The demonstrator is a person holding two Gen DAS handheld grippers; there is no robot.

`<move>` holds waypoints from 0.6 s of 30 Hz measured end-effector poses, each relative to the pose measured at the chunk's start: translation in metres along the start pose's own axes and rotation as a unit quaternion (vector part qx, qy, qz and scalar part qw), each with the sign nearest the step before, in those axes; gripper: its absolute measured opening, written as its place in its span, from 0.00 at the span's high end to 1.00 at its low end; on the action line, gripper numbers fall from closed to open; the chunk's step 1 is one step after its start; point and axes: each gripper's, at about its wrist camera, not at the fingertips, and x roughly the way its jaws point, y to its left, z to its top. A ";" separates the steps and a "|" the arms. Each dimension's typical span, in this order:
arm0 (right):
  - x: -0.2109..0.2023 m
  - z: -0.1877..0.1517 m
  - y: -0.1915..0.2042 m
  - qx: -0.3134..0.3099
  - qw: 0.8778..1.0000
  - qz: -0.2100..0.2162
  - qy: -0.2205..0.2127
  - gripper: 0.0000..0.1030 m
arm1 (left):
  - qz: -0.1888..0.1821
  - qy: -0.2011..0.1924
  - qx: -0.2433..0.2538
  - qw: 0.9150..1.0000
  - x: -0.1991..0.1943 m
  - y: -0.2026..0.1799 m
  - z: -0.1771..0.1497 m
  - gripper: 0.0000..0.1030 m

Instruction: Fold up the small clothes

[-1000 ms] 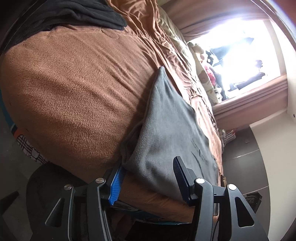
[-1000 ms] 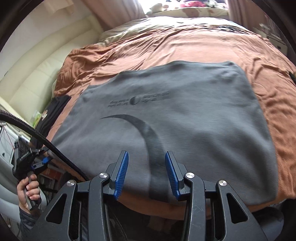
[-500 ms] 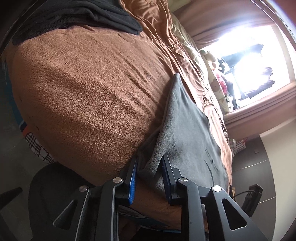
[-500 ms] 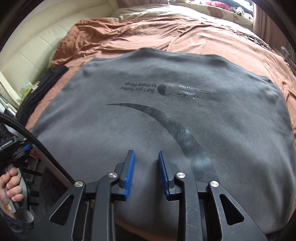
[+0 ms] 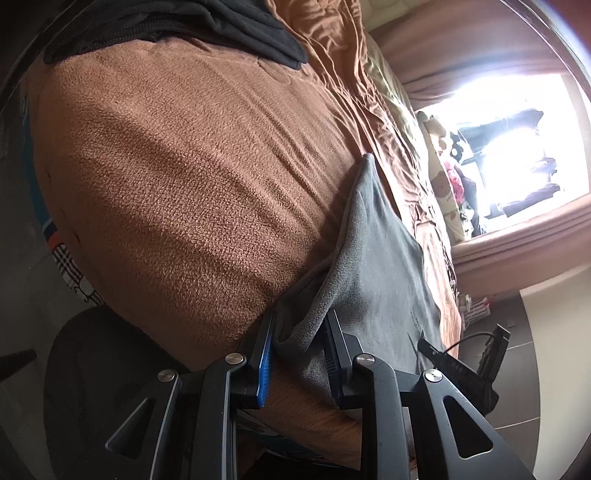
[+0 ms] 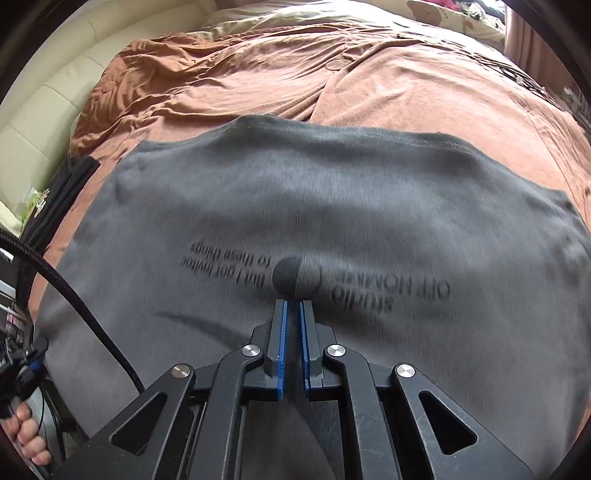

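Note:
A grey T-shirt (image 5: pixel 376 266) with dark print lies spread on a brown fleece blanket (image 5: pixel 166 166) on a bed. My left gripper (image 5: pixel 299 332) is at the bed's near edge, shut on a bunched corner of the shirt. In the right wrist view the grey T-shirt (image 6: pixel 332 192) fills the middle, its lettering upside down and blurred. My right gripper (image 6: pixel 292 304) sits over the shirt's near part, just below the round printed mark. Its blue pads (image 6: pixel 282 332) are almost together, with grey cloth in the thin gap.
A black garment (image 5: pixel 221 22) lies at the blanket's far end. Rumpled brown sheet (image 6: pixel 258 74) and a bear-print pillow (image 6: pixel 443 14) lie beyond the shirt. A cream headboard (image 6: pixel 44 103) stands left. A hand (image 6: pixel 26 432) and a black cable (image 6: pixel 74 295) are at lower left.
Both grippers went from open to shut: the left closed on the shirt's corner, the right closed on its near part. The right view moved forward over the shirt.

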 end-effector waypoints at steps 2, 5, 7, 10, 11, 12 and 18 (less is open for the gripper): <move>0.008 0.011 0.000 -0.004 1.000 -0.004 0.002 0.97 | -0.002 -0.002 -0.005 1.000 0.000 0.001 0.000 0.75; 0.018 0.029 -0.001 -0.008 1.000 -0.008 0.006 0.97 | -0.008 -0.004 -0.019 1.000 -0.001 0.004 0.000 0.75; 0.024 0.040 -0.002 -0.010 1.000 -0.013 0.006 0.97 | -0.015 -0.005 -0.034 0.999 -0.002 0.009 0.000 0.75; 0.032 0.055 -0.004 -0.010 1.000 -0.027 0.006 0.97 | -0.015 -0.007 -0.037 0.999 -0.003 0.010 -0.002 0.75; 0.035 0.059 -0.005 -0.009 0.999 -0.033 0.007 0.97 | -0.014 -0.007 -0.037 0.999 -0.003 0.010 -0.003 0.75; 0.038 0.062 -0.007 -0.008 0.999 -0.037 0.010 0.97 | -0.014 -0.007 -0.037 0.999 -0.003 0.009 -0.003 0.75; 0.056 0.083 -0.010 -0.005 0.999 -0.048 0.010 0.97 | -0.015 -0.009 -0.036 0.999 -0.003 0.009 -0.005 0.75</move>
